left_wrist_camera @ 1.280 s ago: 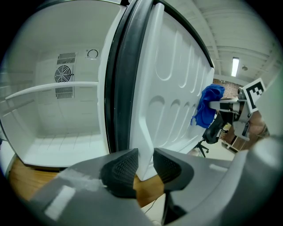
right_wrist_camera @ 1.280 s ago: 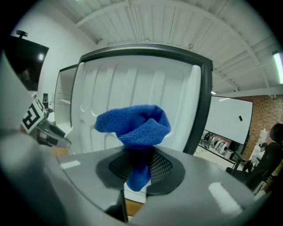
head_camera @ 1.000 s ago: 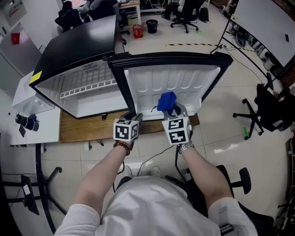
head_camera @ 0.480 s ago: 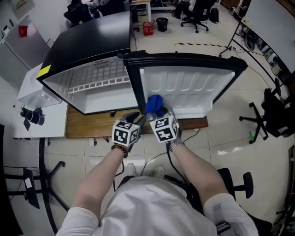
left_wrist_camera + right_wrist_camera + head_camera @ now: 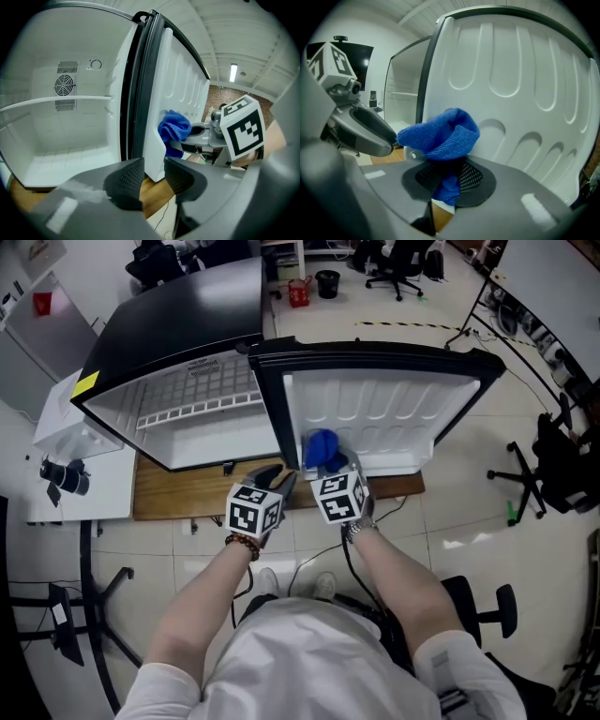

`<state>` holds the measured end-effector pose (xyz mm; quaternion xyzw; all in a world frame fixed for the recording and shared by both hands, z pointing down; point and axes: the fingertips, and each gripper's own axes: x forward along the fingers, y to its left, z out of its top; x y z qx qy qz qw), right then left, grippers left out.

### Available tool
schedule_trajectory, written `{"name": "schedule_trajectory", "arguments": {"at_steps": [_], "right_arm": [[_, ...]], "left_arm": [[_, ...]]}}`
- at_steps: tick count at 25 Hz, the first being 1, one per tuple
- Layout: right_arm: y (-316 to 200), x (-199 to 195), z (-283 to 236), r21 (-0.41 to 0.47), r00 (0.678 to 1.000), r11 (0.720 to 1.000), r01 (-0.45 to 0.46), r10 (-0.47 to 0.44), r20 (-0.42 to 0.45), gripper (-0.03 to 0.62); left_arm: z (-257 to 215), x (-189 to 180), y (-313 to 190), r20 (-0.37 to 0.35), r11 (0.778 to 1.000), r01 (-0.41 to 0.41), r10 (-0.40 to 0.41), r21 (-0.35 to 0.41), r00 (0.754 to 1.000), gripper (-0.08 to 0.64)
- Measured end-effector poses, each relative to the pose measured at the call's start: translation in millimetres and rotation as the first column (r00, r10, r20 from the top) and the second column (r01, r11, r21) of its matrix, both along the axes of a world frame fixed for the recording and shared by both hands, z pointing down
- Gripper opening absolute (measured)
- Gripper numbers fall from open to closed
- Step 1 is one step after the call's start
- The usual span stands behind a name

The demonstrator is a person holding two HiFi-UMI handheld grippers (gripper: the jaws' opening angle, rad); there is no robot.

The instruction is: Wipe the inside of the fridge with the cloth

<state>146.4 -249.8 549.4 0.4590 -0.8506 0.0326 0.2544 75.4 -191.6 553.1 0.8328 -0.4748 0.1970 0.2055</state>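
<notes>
The small black fridge (image 5: 178,334) stands with its door (image 5: 403,409) swung wide, the white liner facing me. My right gripper (image 5: 330,467) is shut on the blue cloth (image 5: 323,448) and holds it against the liner's lower part, near the hinge side. Seen from the right gripper view, the cloth (image 5: 440,136) bulges up from between the pads of that gripper (image 5: 446,171). My left gripper (image 5: 277,474) sits at the door's lower hinge-side corner. In the left gripper view, that white door edge (image 5: 153,140) fills the gap of the left gripper (image 5: 153,165), which looks shut on it.
The fridge rests on a wooden board (image 5: 187,498). A wire shelf (image 5: 202,409) crosses the white interior. A white table (image 5: 75,474) stands to the left. Office chairs (image 5: 548,465) stand to the right and behind. A cable (image 5: 328,559) trails over the floor tiles.
My right gripper has carried the cloth left and down across the door liner, toward the hinge side. The left gripper has stayed at the door's lower corner.
</notes>
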Motion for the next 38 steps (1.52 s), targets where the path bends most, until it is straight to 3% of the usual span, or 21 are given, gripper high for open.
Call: {"name": "schedule_trajectory", "arguments": {"at_steps": [18, 38], "right_arm": [[-12, 101, 1, 0.018, 0.986, 0.986, -0.168, 0.168, -0.020, 0.066], [-26, 209, -4, 0.025, 0.935, 0.936, -0.352, 0.352, -0.033, 0.066]], "left_arm": [[-6, 13, -7, 0.028, 0.999, 0.033, -0.034, 0.041, 0.999, 0.132], [-10, 23, -16, 0.071, 0.994, 0.077, -0.083, 0.074, 0.994, 0.110]]}}
